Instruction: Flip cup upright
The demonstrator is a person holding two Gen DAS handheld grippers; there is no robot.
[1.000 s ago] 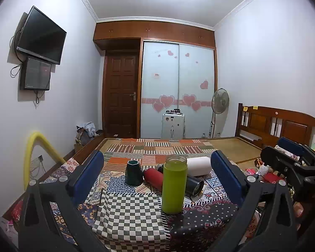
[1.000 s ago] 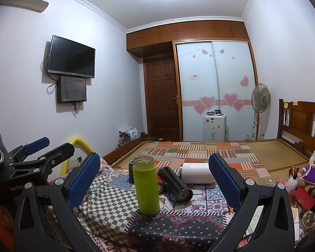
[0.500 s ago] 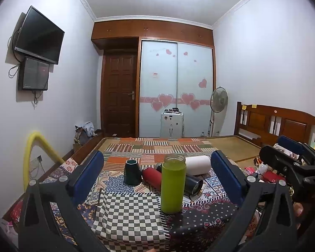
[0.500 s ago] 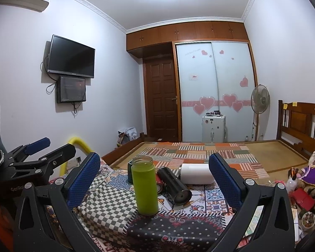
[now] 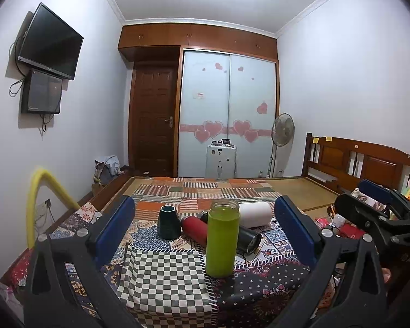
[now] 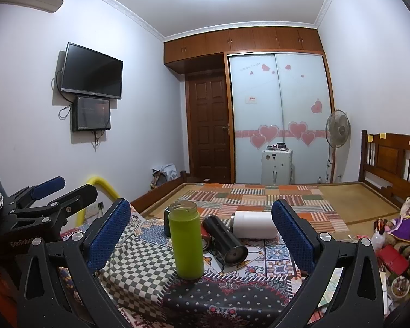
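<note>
A lime-green cup (image 5: 222, 239) stands upright with its open mouth up on the patchwork cloth; it also shows in the right wrist view (image 6: 186, 243). Behind it lie a red cup (image 5: 194, 227), a black cup (image 5: 248, 241) and a white cup (image 5: 255, 214) on their sides. A dark green cup (image 5: 168, 221) stands mouth down at the left. My left gripper (image 5: 205, 232) is open and empty, well short of the cups. My right gripper (image 6: 201, 236) is open and empty too, set back the same way.
The cups sit on a table covered with a checked cloth (image 5: 161, 276) and patterned cloths. A bed with a mat (image 6: 259, 194) lies behind. A yellow tube (image 5: 38, 191) arches at the left. Clutter and toys (image 6: 396, 235) crowd the right side.
Both grippers have drifted slightly back and up from the cups. The cups have not moved.
</note>
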